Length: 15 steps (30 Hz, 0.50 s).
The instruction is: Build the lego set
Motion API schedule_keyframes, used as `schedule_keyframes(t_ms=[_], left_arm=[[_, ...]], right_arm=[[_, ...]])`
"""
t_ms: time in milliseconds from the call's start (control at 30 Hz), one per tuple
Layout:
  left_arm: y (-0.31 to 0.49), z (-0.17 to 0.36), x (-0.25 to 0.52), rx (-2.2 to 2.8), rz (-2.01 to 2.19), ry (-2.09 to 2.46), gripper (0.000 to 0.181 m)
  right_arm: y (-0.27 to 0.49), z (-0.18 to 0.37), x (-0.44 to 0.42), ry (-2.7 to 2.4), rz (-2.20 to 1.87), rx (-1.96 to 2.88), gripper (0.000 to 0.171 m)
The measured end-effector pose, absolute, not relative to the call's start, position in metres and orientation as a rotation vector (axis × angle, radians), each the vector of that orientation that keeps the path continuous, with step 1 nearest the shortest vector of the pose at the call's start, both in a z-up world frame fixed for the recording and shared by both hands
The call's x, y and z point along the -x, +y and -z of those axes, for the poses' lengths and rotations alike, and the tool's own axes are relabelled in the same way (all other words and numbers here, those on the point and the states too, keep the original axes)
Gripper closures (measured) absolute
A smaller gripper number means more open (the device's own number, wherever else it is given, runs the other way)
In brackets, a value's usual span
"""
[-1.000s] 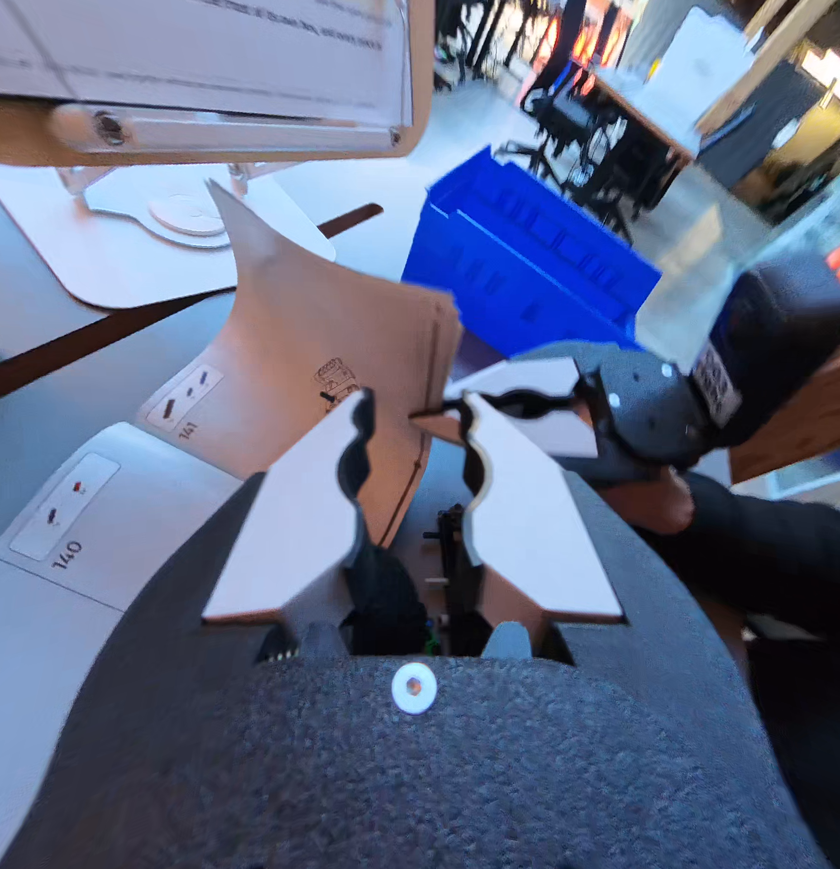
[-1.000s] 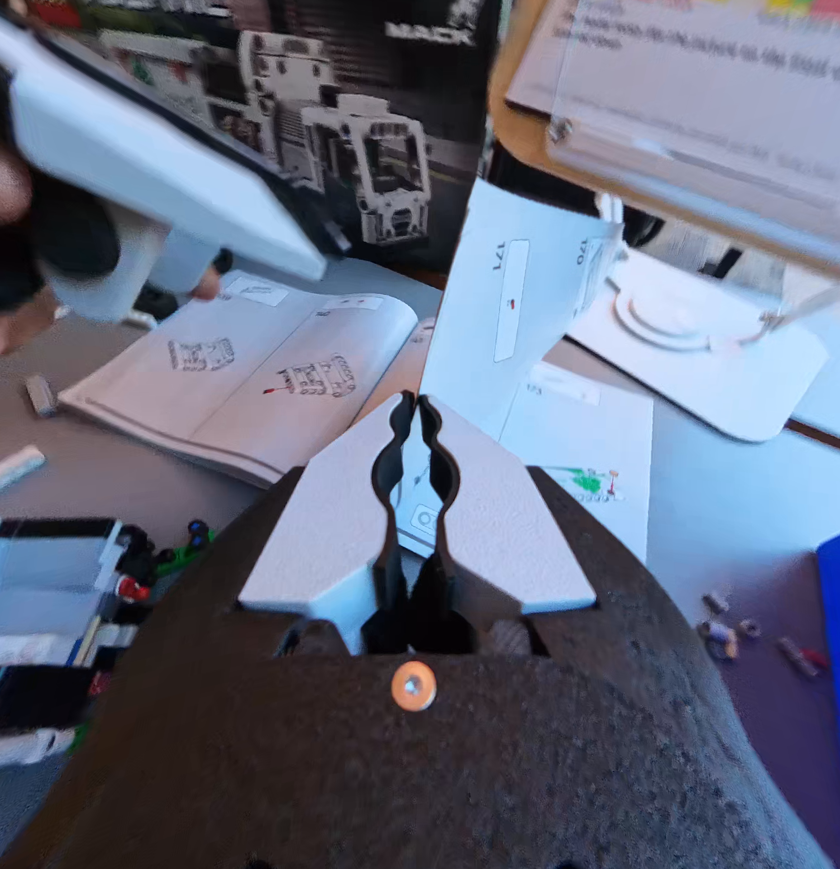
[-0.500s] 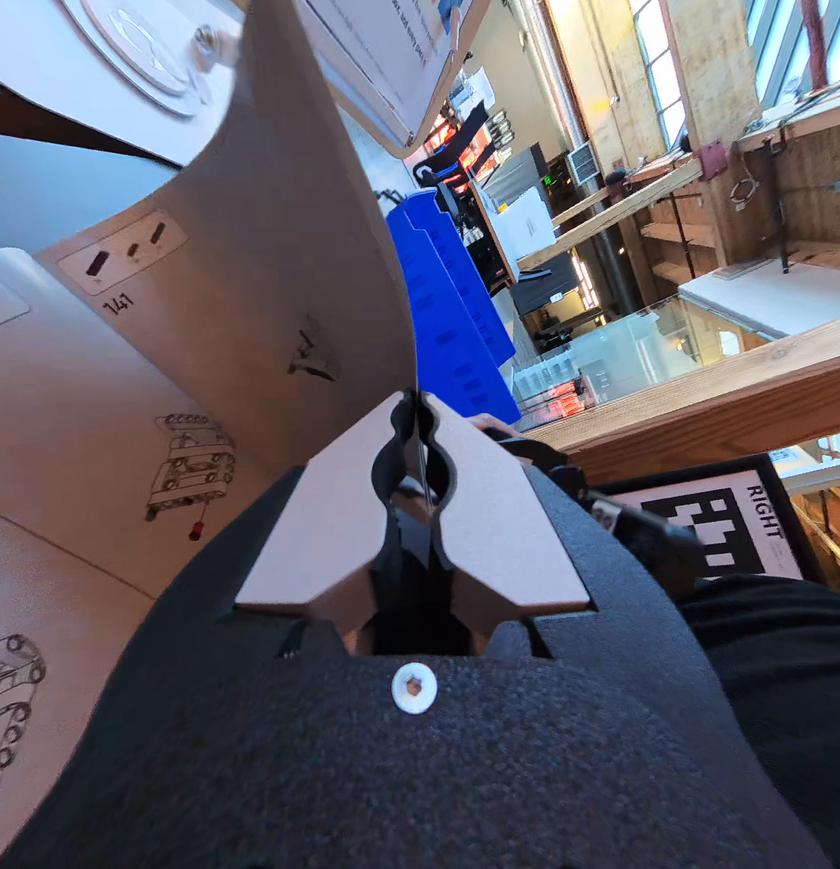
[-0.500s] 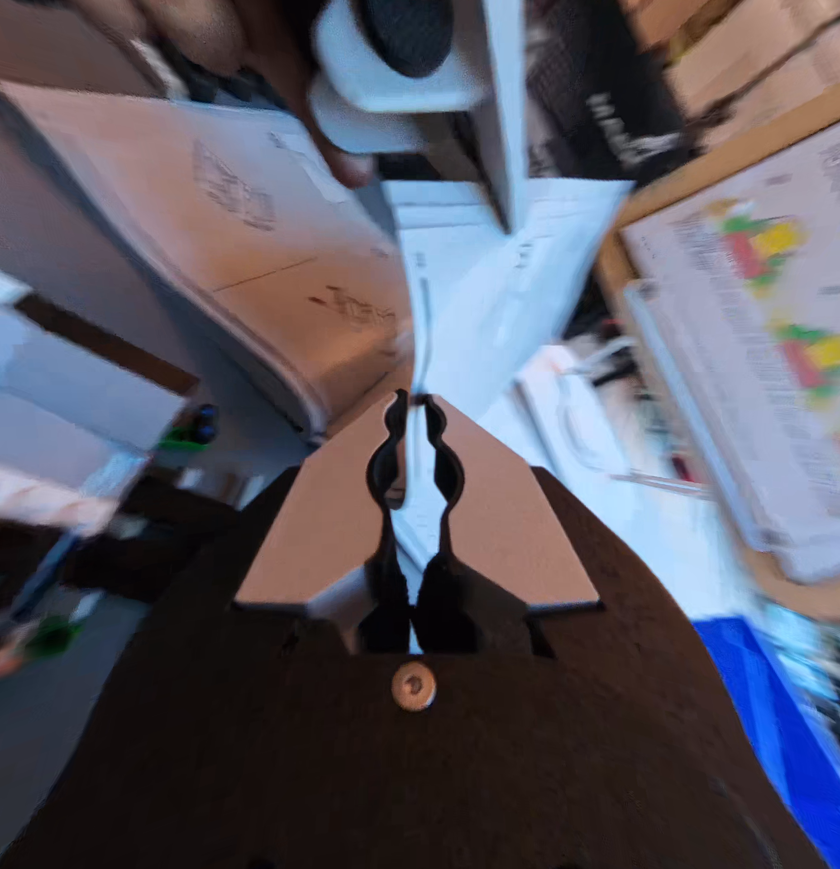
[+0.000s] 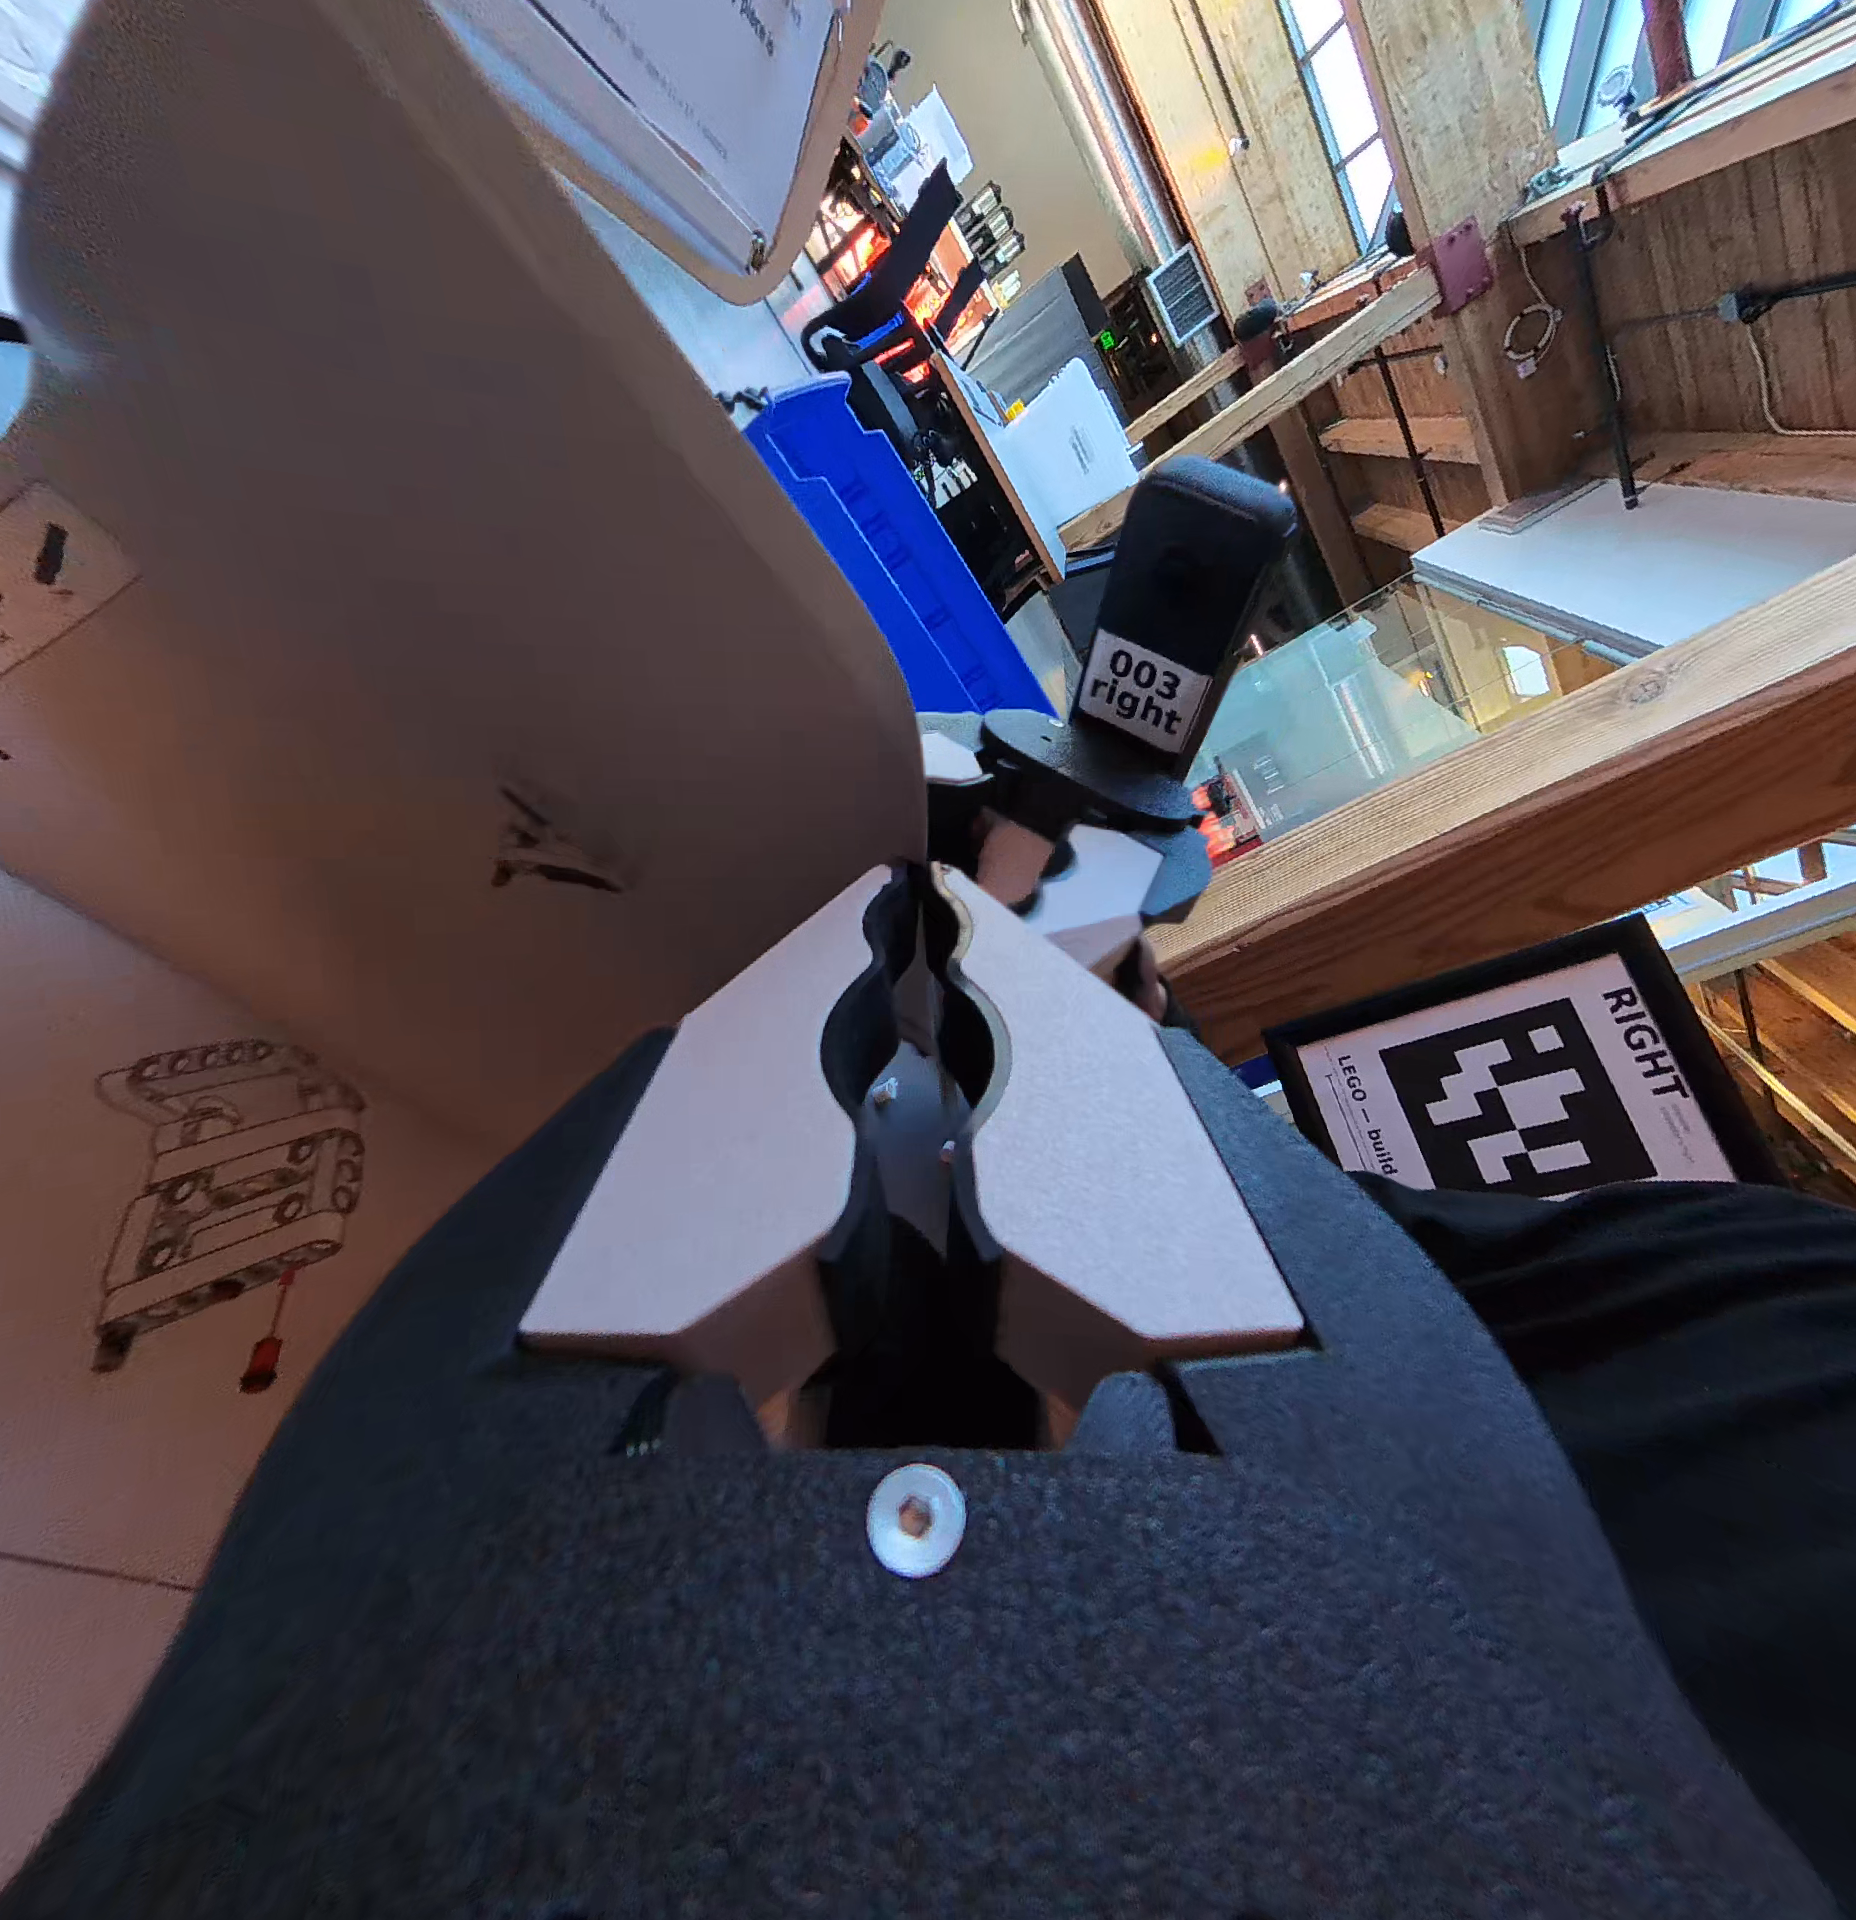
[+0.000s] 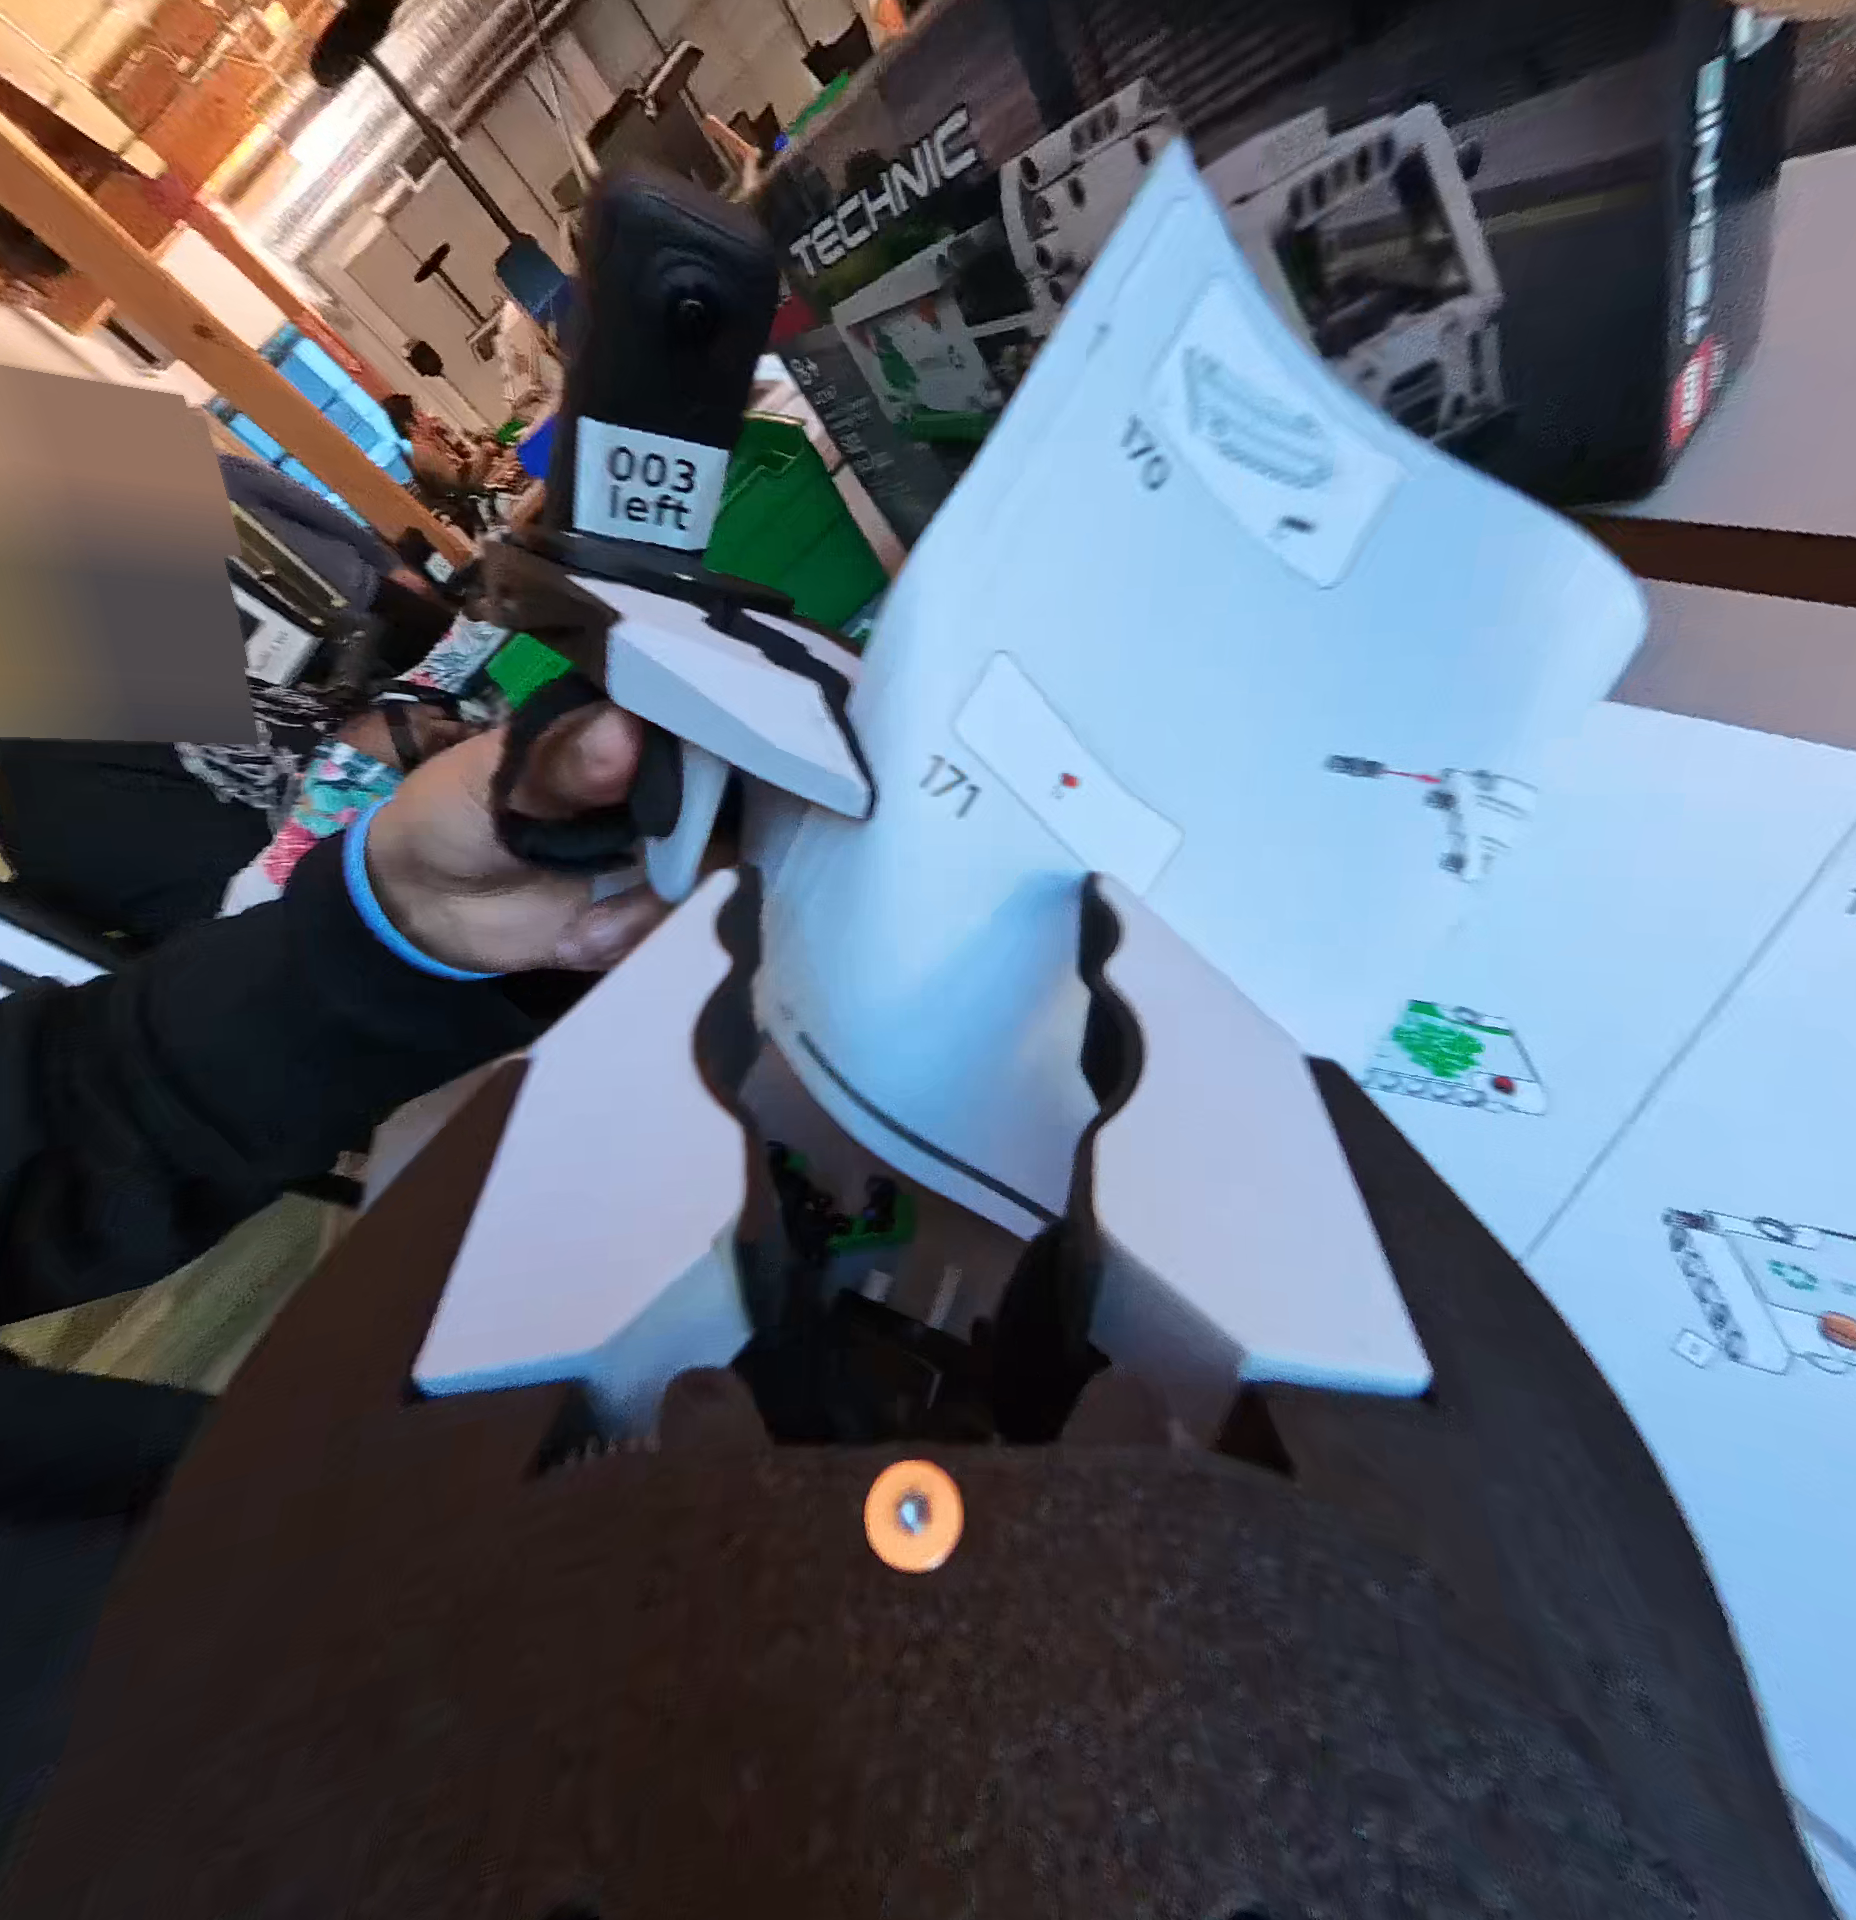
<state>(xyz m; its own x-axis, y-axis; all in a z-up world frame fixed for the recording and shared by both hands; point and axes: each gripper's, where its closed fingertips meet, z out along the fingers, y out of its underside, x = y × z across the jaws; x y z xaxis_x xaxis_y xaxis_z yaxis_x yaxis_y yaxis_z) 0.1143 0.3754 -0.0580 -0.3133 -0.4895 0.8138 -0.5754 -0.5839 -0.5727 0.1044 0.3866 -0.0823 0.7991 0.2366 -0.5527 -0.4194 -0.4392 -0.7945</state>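
Since half a sec ago the right claw [image 6: 908, 904] has opened wide, its two fingers now apart with the lifted page [image 6: 1194, 644] of the instruction booklet between them but not pinched. The left claw [image 5: 922, 883] stays closed on the edge of that page, w/ the thin sheet caught between the fingertips; in the right wrist view this left claw [image 6: 851, 769] meets the page's left edge, and a hand [image 6: 488, 862] w/ a blue wristband holds its grip. In the left wrist view the page [image 5: 436, 499] curves up and over to the left, and the right claw [image 5: 1049, 873] shows just behind the left one's tips.

The booklet [image 6: 1682, 987] lies open on the surface, drawings of build steps on it. A few lego parts [image 6: 851, 1210], green and black, show low between the right fingers, blurred. The lego box [image 6: 1423, 229] stands behind the page. A blue bin [image 5: 893, 561] is beyond the page in the left wrist view.
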Motion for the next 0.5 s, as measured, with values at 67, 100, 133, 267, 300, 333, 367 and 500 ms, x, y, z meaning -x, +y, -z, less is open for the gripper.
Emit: schedule_keyframes(t_ms=[67,100,133,267,300,333,367,500], left_arm=[[0.373,0.059,-0.115,-1.812,-2.061,-1.442,0.181],[0.371,0.058,-0.115,-1.808,-2.063,-1.461,0.181],[0.370,0.057,-0.114,-1.807,-2.065,-1.475,0.181],[0.368,0.058,-0.113,-1.803,-2.057,-1.536,0.178],[0.367,0.057,-0.113,-1.795,-2.062,-1.540,0.178],[0.367,0.056,-0.113,-1.785,-2.071,-1.542,0.178],[0.366,0.056,-0.114,-1.782,-2.074,-1.542,0.178],[0.366,0.056,-0.116,-1.787,-2.072,-1.542,0.178]], right_arm=[[0.387,0.086,-0.109,0.144,-0.711,1.878,0.117],[0.386,0.086,-0.111,0.146,-0.717,1.866,0.124],[0.385,0.084,-0.111,0.152,-0.732,1.848,0.131],[0.382,0.079,-0.115,0.152,-0.765,1.807,0.138],[0.381,0.078,-0.116,0.155,-0.776,1.796,0.140],[0.380,0.076,-0.116,0.155,-0.793,1.785,0.141],[0.379,0.075,-0.117,0.159,-0.799,1.775,0.142],[0.376,0.073,-0.122,0.161,-0.786,1.756,0.146]])
